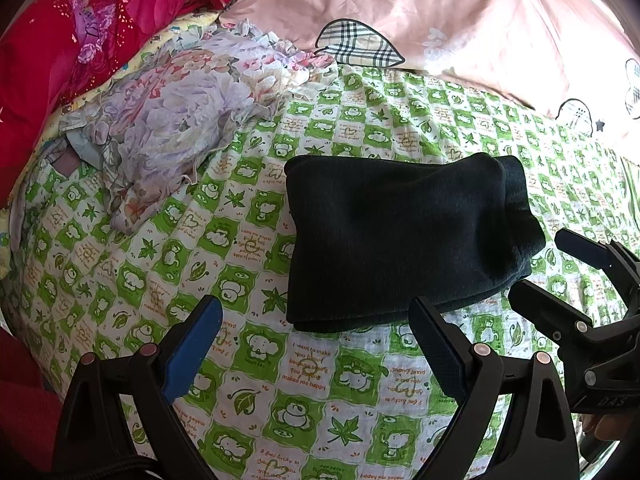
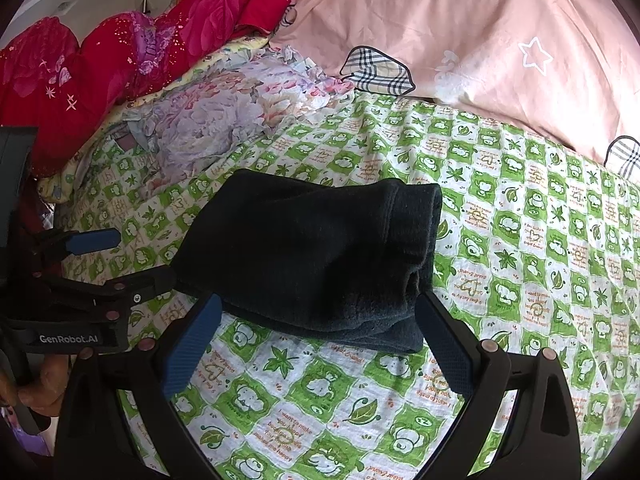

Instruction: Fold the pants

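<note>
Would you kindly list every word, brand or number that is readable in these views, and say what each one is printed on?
"GenRobot.AI": white lettering on the body of the left gripper, seen from the right wrist.
"I want to make you happy ... makes me happy": orange print on the green checked bedsheet.
Embossed characters on the right gripper: too unclear to read.
The folded dark pants bear no text.

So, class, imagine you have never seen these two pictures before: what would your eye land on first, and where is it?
The dark folded pants stand out first, a compact bundle in the middle of the green-and-white checked sheet. Next come the open left gripper and right gripper close in front, both empty. Behind lie a pink quilt at the far right and a bright red blanket at the far left.
</note>
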`<state>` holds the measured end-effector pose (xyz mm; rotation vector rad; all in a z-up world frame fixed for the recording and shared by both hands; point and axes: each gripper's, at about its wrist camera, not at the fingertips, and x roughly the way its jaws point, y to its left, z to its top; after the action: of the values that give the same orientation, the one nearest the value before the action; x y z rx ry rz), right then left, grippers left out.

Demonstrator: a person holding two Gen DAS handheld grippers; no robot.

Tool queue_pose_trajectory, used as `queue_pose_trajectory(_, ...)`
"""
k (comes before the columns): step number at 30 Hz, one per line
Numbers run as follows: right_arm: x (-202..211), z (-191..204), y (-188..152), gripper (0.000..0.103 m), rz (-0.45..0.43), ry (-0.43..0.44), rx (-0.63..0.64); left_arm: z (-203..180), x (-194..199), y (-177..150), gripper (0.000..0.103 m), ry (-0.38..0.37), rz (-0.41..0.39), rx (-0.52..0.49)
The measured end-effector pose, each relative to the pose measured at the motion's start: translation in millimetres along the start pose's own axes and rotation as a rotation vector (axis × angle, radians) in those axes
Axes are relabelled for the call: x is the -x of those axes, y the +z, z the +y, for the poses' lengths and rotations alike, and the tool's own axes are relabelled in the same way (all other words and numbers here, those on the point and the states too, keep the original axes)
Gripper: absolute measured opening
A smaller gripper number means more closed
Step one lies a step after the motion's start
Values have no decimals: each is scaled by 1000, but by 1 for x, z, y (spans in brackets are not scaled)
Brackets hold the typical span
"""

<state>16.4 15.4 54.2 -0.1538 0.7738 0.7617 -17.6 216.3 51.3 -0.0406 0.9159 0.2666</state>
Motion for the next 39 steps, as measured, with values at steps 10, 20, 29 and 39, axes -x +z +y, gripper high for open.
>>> queue_pose_trajectory(10,1,-4,6,97,-8,-11,-18,2,1,5,95,12,-14,11)
queue_pose_trajectory(20,2,-10,11,98,-11,-32,-40,0,-4,20,95,5,-13,15)
queue_pose_trajectory(29,3,-17,11,98,-4,-35,-63,2,-12,23,95,12,27,26)
queue_pose_trajectory(39,4,-20,12,98,-8,-34,-77,-2,-10,29,95,21,31,20)
